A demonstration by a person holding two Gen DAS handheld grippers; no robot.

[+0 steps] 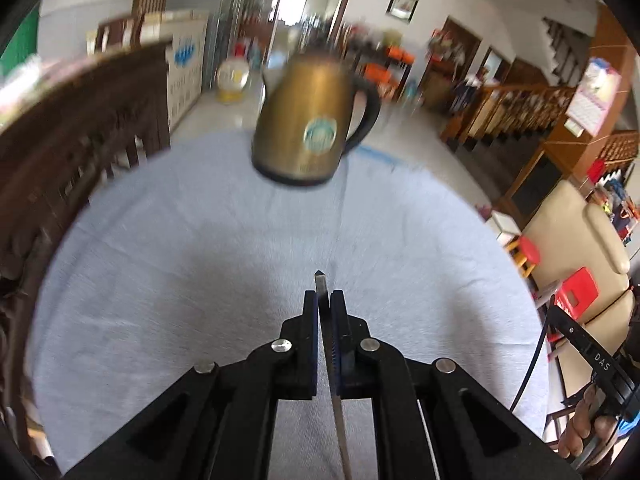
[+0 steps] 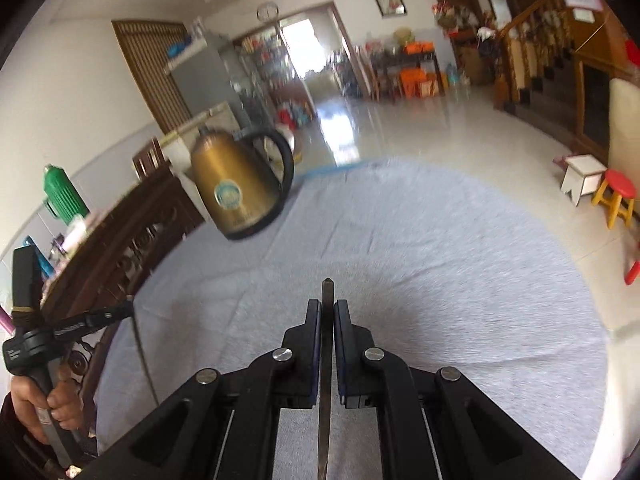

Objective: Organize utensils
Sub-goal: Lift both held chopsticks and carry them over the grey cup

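Left fingers (image 1: 313, 320) clamp thin utensil (image 1: 321, 280); type unclear, handle hidden.

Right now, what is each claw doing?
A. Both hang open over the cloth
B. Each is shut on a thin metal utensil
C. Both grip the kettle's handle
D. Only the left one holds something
B: the left claw pinches a thin metal utensil, and the right claw pinches another thin utensil; the kettle stands apart, untouched.

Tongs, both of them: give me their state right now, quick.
Left tongs: closed on a thin metal utensil, type unclear.
Right tongs: closed on a thin metal utensil, type unclear.
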